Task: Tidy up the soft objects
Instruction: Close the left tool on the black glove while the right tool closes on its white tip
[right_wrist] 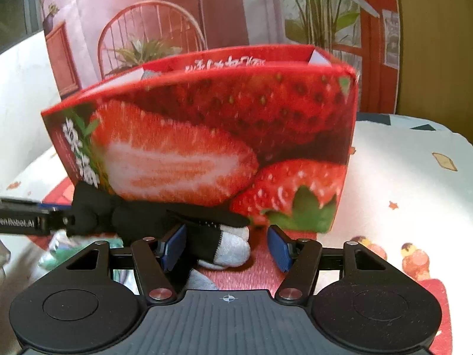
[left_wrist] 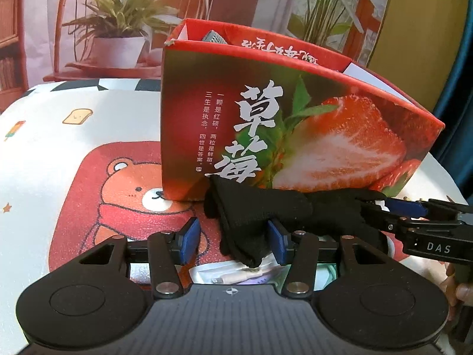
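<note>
My left gripper (left_wrist: 233, 241) has its jaws apart, and one end of the black sock (left_wrist: 260, 210) lies in the gap nearer the right-hand pad; the pads do not look pressed on it. From there the sock runs away to my right, its long axis lying crosswise in front of me along the foot of the strawberry box (left_wrist: 295, 124), which stands just ahead of both tools on the bear-print cloth (left_wrist: 88, 177). My right gripper (right_wrist: 226, 247) sits at the other end of that line, jaws also apart; the sock's grey toe (right_wrist: 233, 248) rests between them, close to the left pad and clear of the right one. So each hand has its own end, and neither is plainly nearer the middle. I judge the coming move hinges on that crosswise lie: both must close together on the ends, then lift the sock level up over the box's open top, where something grey already shows.
</note>
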Demonstrator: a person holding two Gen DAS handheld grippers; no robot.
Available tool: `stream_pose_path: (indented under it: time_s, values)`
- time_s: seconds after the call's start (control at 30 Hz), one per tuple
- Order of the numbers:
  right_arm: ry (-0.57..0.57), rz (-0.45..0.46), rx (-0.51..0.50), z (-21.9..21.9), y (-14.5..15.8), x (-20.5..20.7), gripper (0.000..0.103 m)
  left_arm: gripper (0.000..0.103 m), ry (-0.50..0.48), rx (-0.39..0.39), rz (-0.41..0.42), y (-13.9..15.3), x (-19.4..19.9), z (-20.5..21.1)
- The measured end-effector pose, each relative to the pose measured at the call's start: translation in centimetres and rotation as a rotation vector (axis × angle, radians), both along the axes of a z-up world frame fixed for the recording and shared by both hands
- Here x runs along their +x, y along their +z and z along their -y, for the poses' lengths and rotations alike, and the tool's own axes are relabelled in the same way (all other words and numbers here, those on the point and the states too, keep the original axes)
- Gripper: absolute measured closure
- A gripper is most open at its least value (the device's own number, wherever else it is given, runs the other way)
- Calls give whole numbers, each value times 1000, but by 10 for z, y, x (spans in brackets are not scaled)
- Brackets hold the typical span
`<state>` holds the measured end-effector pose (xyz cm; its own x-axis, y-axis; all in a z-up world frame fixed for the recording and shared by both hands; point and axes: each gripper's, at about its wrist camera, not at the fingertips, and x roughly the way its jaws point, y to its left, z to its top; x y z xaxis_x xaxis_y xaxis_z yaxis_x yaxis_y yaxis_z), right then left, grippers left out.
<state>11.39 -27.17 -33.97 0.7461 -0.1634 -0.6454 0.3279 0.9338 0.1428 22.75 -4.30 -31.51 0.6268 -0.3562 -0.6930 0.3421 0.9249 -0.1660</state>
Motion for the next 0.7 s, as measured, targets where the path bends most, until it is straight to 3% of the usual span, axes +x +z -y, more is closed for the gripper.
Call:
stream_pose_path:
  time_s: [0.27,0.5,0.7]
  values:
    - [15,7,-11,-2,0,0,48,51,12,-2,64,-5,-17,1]
    - [18,7,-16,-3,-1,1,48,51,18,-51,53,-5,-17,-8]
    - [45,18,-25,-6,-2,0,58,54,32,-96,46,-6,-16,-16]
